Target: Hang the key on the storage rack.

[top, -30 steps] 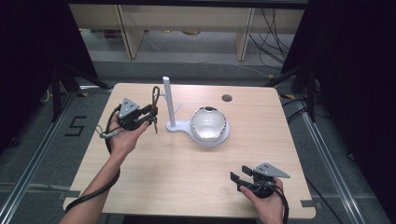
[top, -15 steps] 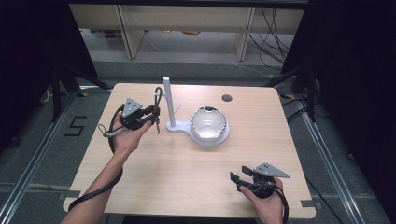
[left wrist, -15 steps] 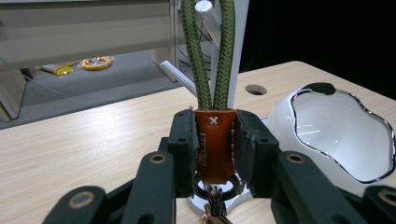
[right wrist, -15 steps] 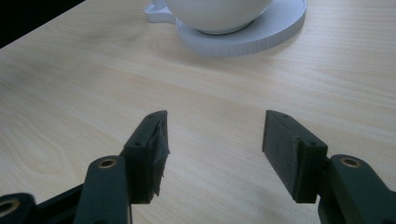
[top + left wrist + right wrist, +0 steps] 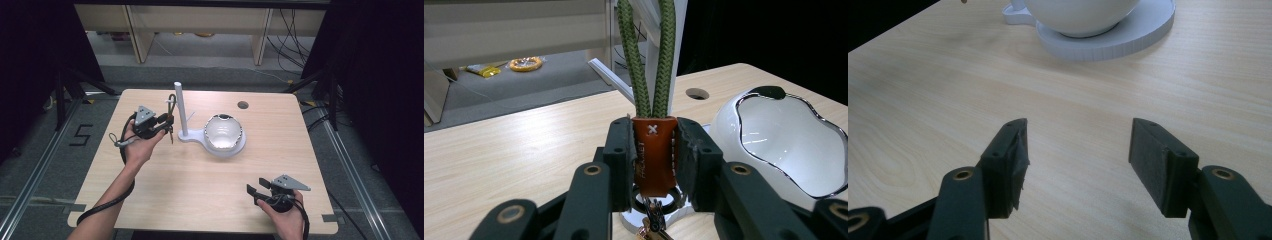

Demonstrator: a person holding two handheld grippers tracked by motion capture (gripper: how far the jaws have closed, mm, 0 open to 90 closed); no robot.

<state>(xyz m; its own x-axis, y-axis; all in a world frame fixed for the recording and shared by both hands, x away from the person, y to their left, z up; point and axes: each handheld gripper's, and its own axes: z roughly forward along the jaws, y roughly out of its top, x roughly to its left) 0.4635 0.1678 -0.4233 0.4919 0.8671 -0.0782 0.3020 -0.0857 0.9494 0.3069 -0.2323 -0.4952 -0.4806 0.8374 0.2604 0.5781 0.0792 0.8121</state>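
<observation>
We look down on a pale wooden table [image 5: 200, 200] with rounded corners and a small round cable hole [image 5: 243, 105] near its far edge; around it lie a grey floor, dark curtains and light shelving behind. On the table stands a white stand [image 5: 197, 136], a flat base with a slim upright post [image 5: 180, 107], and in its round dish sits a glossy white bowl [image 5: 223, 132] with a wavy, dark-edged rim. From above, the left gripper [image 5: 167, 122] is just left of the post, raised off the table, a small keychain [image 5: 171, 112] in its jaws. The left gripper view brings us close: black pads clamp a tan leather tab [image 5: 654, 155] with white stitching, two strands of braided olive cord [image 5: 650, 65] rise from it, and a metal ring [image 5: 656, 200] hangs below. The right gripper [image 5: 254, 192] rests near the table's near right edge; the right gripper view shows its jaws parted with nothing between them above bare wood grain.
</observation>
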